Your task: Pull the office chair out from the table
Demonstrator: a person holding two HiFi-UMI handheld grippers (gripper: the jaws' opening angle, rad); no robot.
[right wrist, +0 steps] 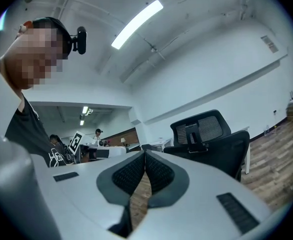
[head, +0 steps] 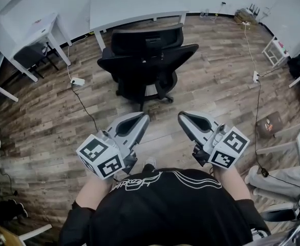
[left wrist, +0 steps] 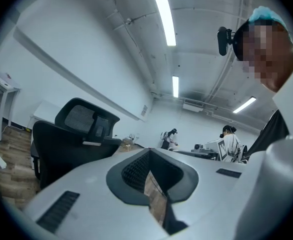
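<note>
The black office chair (head: 145,60) stands on the wood floor, a little out from the white table (head: 134,4), its back turned toward me. My left gripper (head: 145,118) and right gripper (head: 181,116) hang side by side close in front of my body, well short of the chair and touching nothing. Both are shut with nothing between the jaws. The left gripper view has the chair (left wrist: 71,139) off to its left, beyond the shut left gripper (left wrist: 149,151). In the right gripper view the chair (right wrist: 211,139) sits to the right of the shut right gripper (right wrist: 145,154).
A second white table (head: 27,29) stands at the far left. Power strips (head: 77,81) (head: 255,77) with cables lie on the floor either side of the chair. At the right are a white shelf (head: 275,50) and a seated person's legs (head: 288,178).
</note>
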